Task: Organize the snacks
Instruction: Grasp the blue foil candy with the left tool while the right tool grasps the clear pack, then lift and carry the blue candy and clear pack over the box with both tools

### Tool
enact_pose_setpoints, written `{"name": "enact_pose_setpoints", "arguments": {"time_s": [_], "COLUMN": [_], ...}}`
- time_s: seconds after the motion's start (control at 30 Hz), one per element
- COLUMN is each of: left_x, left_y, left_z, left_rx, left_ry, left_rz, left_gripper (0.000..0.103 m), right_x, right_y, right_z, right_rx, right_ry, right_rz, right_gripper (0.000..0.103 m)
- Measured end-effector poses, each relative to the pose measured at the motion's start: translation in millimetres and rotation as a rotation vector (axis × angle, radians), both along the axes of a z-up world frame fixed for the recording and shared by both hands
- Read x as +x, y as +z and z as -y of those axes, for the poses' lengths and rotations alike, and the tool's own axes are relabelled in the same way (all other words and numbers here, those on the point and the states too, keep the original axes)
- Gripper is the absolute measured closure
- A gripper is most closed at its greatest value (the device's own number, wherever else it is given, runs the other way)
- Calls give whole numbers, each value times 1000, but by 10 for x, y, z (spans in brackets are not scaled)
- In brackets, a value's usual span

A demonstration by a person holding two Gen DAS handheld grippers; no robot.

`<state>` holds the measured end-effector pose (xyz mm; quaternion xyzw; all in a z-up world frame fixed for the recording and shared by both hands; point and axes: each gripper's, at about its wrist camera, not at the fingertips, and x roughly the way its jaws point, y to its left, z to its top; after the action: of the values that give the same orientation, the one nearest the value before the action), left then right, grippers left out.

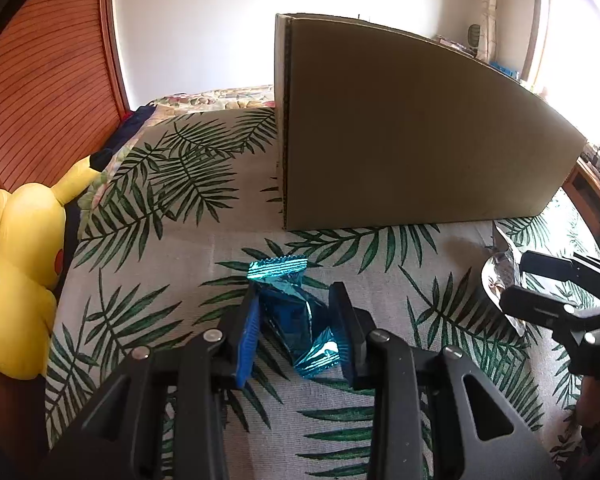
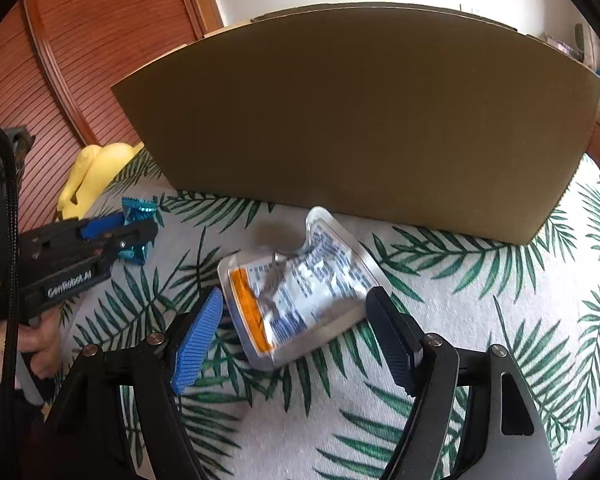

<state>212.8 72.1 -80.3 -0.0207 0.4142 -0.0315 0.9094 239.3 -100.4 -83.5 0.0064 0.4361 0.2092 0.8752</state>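
The left tool (image 1: 296,320) was closed narrowly on a crumpled blue foil snack packet (image 1: 296,312), its pads pressing the wrapper from both sides. The packet lay on the palm-leaf cloth (image 1: 172,248) that covered the surface. A hand (image 2: 40,344) gripped the handle of this tool.

The right tool (image 2: 296,320) stood wide, its blue ribbed pads (image 2: 196,340) on either side of a silver pouch (image 2: 300,280) with an orange band and blue print. The pads did not press on the pouch, which lay flat on the cloth.

Just behind both snacks stood a brown cardboard box (image 1: 400,128), upright on the cloth. A yellow plush toy (image 1: 20,264) lay at the left edge, against a slatted wooden panel (image 1: 48,76).
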Motion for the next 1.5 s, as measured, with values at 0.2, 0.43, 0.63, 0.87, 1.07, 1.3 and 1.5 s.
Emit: {"name": "enact_pose_setpoints", "arguments": {"time_s": [0.2,0.43,0.63,0.87,1.07,1.3,1.5], "left_x": [-16,-20,-24,-34,-34,-43,-35], "left_y": [7,8,10,22,27,30,25], "left_z": [11,16,19,15,22,30,28], "left_rx": [10,5,8,10,14,18,19], "left_ry": [5,6,7,11,7,11,11], "left_rz": [4,2,5,11,12,15,11], "left_gripper": [71,71,71,71,71,71,71], "right_x": [124,210,241,208,73,-12,-98], "right_y": [23,49,102,13,-15,-32,-37], "right_z": [-30,-37,-4,-33,71,145,214], "right_rx": [1,17,-45,-161,-203,-215,-194], "right_ry": [-13,-40,-96,-89,-77,-62,-42], "right_rz": [-16,0,47,43,50,63,70], "right_gripper": [26,27,27,27,27,30,44]}}
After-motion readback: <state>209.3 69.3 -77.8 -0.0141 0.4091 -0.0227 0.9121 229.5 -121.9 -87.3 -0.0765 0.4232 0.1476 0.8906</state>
